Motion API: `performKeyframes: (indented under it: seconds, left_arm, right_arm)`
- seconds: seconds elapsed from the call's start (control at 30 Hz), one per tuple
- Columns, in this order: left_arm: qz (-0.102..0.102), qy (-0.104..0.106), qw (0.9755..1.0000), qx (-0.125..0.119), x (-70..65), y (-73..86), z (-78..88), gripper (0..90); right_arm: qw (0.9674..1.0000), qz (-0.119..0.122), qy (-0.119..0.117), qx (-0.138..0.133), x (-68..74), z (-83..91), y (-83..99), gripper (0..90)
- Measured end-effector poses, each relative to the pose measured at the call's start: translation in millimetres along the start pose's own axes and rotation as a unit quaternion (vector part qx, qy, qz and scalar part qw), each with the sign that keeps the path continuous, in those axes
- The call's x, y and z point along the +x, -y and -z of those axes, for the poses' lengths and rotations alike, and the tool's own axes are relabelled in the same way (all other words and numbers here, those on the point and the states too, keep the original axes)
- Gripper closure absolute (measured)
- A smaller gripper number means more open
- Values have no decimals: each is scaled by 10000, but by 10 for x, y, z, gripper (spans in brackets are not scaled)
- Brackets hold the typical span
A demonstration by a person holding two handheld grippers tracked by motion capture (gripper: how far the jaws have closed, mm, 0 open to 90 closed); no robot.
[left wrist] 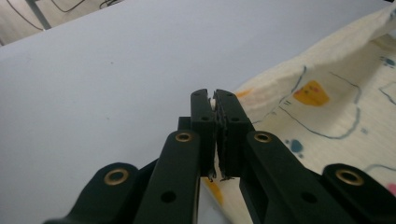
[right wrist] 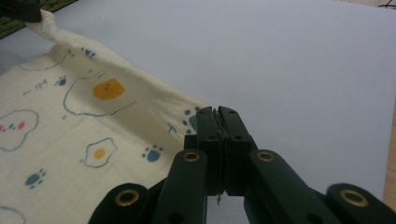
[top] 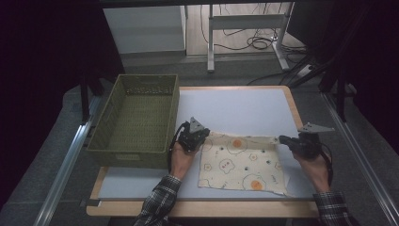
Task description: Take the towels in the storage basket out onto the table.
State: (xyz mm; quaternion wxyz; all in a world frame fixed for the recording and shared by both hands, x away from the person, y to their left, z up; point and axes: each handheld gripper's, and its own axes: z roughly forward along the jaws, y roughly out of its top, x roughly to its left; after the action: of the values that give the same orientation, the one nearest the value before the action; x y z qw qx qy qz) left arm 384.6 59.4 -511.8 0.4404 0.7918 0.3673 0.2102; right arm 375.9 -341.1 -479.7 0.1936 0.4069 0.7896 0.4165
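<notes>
One cream printed cloth [top: 243, 162], one olive-green woven plastic basket [top: 136, 117], one white-topped wooden table [top: 235, 106], two black two-jaw grippers: left gripper [top: 202, 138], right gripper [top: 281, 139].

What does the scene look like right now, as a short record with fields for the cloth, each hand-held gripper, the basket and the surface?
cloth: cream printed cloth, far edge lifted, near part flat on the mat
left hand-held gripper: shut on the cloth's far left corner
right hand-held gripper: shut on the cloth's far right corner
basket: green basket, left of the cloth, looks empty
surface: white mat on a wooden table
</notes>
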Motion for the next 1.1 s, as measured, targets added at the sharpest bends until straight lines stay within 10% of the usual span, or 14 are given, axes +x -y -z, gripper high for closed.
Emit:
performKeyframes:
  seconds: [1.1]
  left_arm:
    - [-247,634,9974,-233,-524,592,652,865]
  right_arm:
    - [9995,140,-298,23,599,694,710,882]
